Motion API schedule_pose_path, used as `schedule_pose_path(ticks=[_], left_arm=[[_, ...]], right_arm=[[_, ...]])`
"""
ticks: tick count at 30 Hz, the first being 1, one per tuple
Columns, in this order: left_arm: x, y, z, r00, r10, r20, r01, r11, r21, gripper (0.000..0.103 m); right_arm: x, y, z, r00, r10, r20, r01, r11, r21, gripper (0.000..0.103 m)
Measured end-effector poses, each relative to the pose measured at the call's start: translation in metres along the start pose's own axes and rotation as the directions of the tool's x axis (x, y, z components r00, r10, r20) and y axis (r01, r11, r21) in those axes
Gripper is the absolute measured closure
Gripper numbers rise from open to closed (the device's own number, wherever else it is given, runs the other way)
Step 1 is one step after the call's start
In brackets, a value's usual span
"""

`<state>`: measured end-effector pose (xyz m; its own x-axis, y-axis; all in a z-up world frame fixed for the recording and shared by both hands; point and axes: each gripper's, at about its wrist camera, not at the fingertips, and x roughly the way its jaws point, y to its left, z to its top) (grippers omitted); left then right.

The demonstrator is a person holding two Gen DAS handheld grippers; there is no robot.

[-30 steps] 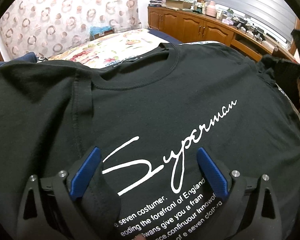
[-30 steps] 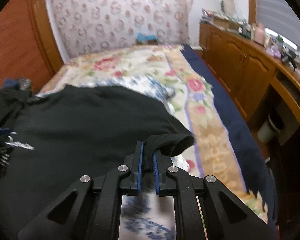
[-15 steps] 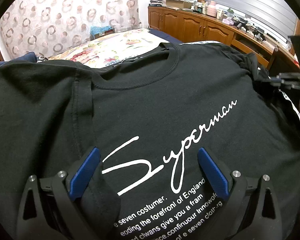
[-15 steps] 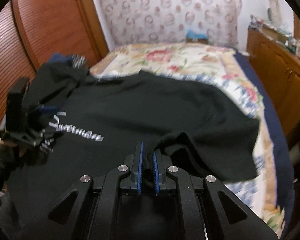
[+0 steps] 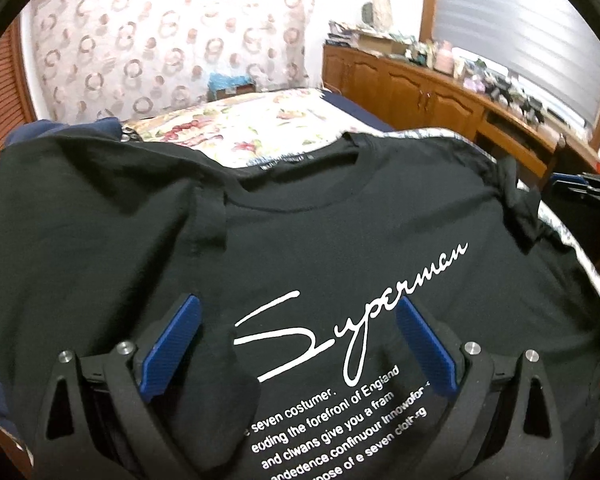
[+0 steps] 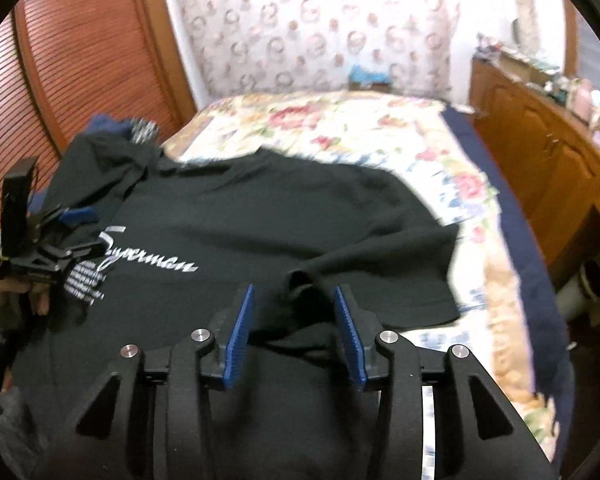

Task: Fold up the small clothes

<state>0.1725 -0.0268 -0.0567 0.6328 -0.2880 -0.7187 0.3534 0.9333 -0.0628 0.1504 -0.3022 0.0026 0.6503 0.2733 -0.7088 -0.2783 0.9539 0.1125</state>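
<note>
My left gripper (image 5: 296,330) sits low in the middle of the left wrist view with its jaws spread wide, holding nothing; its blue pads (image 5: 168,346) stand on either side of the white "Superman" lettering (image 5: 352,312) printed across the chest of the black T-shirt (image 5: 340,232). The shirt fills most of that view, face up on the bed (image 5: 260,128), its round collar (image 5: 300,184) in the upper middle and smaller white lines of text running off the bottom edge between the gripper's arms. A small tuck of black cloth bunches at the shirt's shoulder in the right of that view. My right gripper (image 6: 294,334) is low and central in the right wrist view, jaws likewise parted, with a raised fold of the shirt's sleeve (image 6: 304,284) lying loose between the pads, not pinched. In that view the shirt spreads from the lower left toward the middle right over the flowered bedspread (image 6: 340,120), and the left gripper shows at the left edge, over the print. A wooden louvred door (image 6: 80,60) fills the upper left, and a wooden cabinet (image 6: 540,140) with cluttered items on top lines the right side
</note>
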Motion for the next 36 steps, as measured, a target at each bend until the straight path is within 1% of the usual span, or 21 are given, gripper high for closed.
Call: schedule_pose_path(ticks=[2, 4, 7, 9, 13, 15, 16, 17, 18, 19, 21, 23, 24, 27, 32, 35, 36], left_arm=[[-0.003, 0.002, 0.001, 1.0, -0.012, 0.008, 0.012, 1.0, -0.021, 0.003], [-0.004, 0.003, 0.001, 1.0, -0.006, 0.02, 0.007, 1.0, -0.029, 0.003], [-0.008, 0.0, 0.002, 0.999, 0.024, 0.034, -0.023, 1.0, -0.022, 0.003], [-0.009, -0.001, 0.002, 0.999, 0.032, 0.04, -0.031, 0.999, -0.024, 0.003], [-0.014, 0.002, 0.001, 0.998, 0.035, 0.048, -0.033, 0.999, -0.038, 0.003], [-0.016, 0.002, -0.001, 0.998, 0.039, 0.049, -0.037, 0.998, -0.042, 0.003], [-0.016, 0.003, -0.001, 0.998, 0.04, 0.049, -0.038, 0.998, -0.043, 0.003], [-0.017, 0.003, -0.002, 0.998, 0.041, 0.049, -0.039, 0.998, -0.045, 0.003], [-0.018, 0.003, -0.003, 0.998, 0.042, 0.05, -0.04, 0.998, -0.046, 0.003], [-0.02, 0.003, -0.003, 0.998, 0.044, 0.051, -0.042, 0.998, -0.048, 0.003], [-0.022, 0.004, -0.004, 0.997, 0.049, 0.057, -0.046, 0.997, -0.054, 0.003], [-0.025, 0.006, -0.004, 0.997, 0.054, 0.063, -0.05, 0.997, -0.064, 0.003], [-0.027, 0.008, -0.004, 0.996, 0.056, 0.066, -0.051, 0.996, -0.069, 0.003], [-0.03, 0.011, -0.006, 0.996, 0.059, 0.071, -0.053, 0.995, -0.083, 0.003], [-0.035, 0.014, -0.008, 0.995, 0.067, 0.077, -0.059, 0.994, -0.094, 0.003], [-0.036, 0.014, -0.008, 0.995, 0.066, 0.081, -0.057, 0.993, -0.099, 0.003], [-0.037, 0.013, -0.009, 0.994, 0.066, 0.081, -0.058, 0.993, -0.099, 0.003]], right_arm=[[-0.005, -0.012, 0.002, 0.999, -0.043, 0.017, 0.043, 0.999, 0.013, 0.058], [-0.001, -0.026, 0.002, 0.996, -0.093, 0.011, 0.093, 0.995, 0.027, 0.058], [0.015, -0.048, 0.0, 0.991, -0.128, -0.028, 0.129, 0.99, 0.055, 0.058], [0.031, -0.061, -0.004, 0.987, -0.145, -0.066, 0.149, 0.987, 0.067, 0.058], [0.055, -0.078, -0.008, 0.981, -0.148, -0.125, 0.16, 0.983, 0.09, 0.058], [0.056, -0.079, -0.009, 0.982, -0.148, -0.116, 0.158, 0.984, 0.084, 0.058], [0.057, -0.079, -0.008, 0.982, -0.148, -0.117, 0.158, 0.984, 0.082, 0.062], [0.057, -0.078, -0.009, 0.984, -0.135, -0.116, 0.144, 0.987, 0.072, 0.08], [0.057, -0.074, -0.008, 0.987, -0.108, -0.119, 0.115, 0.992, 0.053, 0.087], [0.058, -0.069, -0.007, 0.988, -0.094, -0.125, 0.099, 0.994, 0.039, 0.096], [0.057, -0.062, 0.001, 0.991, -0.069, -0.116, 0.072, 0.997, 0.019, 0.098], [0.052, -0.047, 0.016, 0.997, -0.031, -0.077, 0.03, 0.999, -0.01, 0.098], [0.05, -0.04, 0.022, 0.998, -0.019, -0.063, 0.017, 1.0, -0.021, 0.098], [0.045, -0.008, 0.048, 0.999, 0.053, -0.011, -0.054, 0.995, -0.083, 0.099], [0.054, 0.043, 0.084, 0.984, 0.179, -0.005, -0.178, 0.971, -0.159, 0.099], [0.066, 0.06, 0.101, 0.971, 0.237, -0.003, -0.234, 0.955, -0.183, 0.098], [0.068, 0.064, 0.105, 0.971, 0.24, 0.003, -0.236, 0.954, -0.186, 0.095]])
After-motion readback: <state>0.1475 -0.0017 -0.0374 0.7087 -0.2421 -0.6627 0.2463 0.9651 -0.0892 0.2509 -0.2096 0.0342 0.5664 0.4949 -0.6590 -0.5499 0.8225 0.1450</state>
